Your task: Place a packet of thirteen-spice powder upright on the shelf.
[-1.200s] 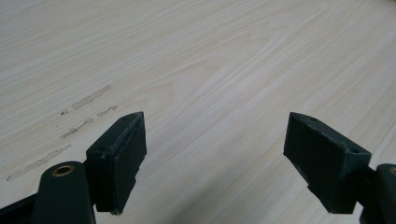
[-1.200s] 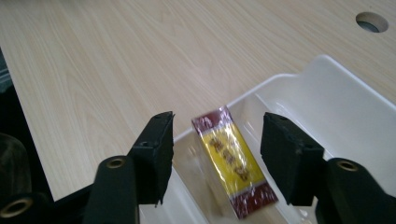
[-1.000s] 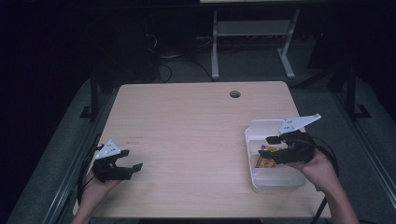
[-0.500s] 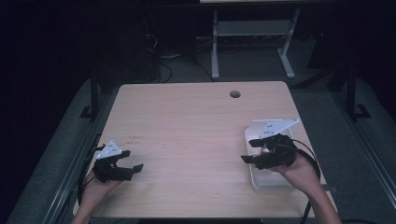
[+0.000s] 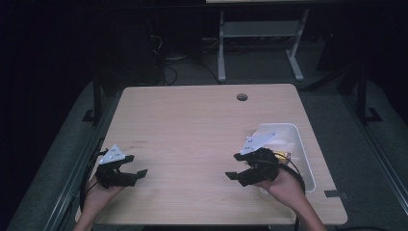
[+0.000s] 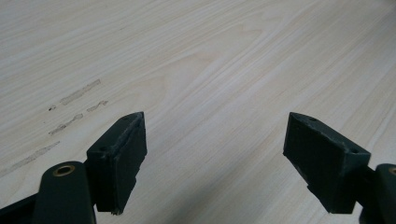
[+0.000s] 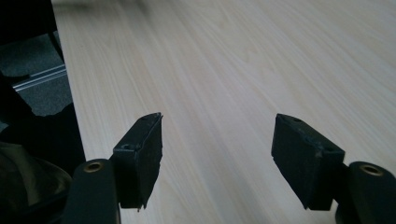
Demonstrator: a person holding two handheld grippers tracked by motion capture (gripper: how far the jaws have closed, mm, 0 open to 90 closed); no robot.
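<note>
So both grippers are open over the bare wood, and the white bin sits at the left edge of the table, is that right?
Not quite. The white bin sits at the table's right edge, by the right gripper, as the high view shows. Both grippers, including the left gripper, are indeed open over bare wood.

table (image 5: pixel 192 125): pale matt wood grain | bin (image 5: pixel 300 144): white plastic | jaws: matt black

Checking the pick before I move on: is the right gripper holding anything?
No, the right gripper has its jaws spread wide over bare table.
</note>
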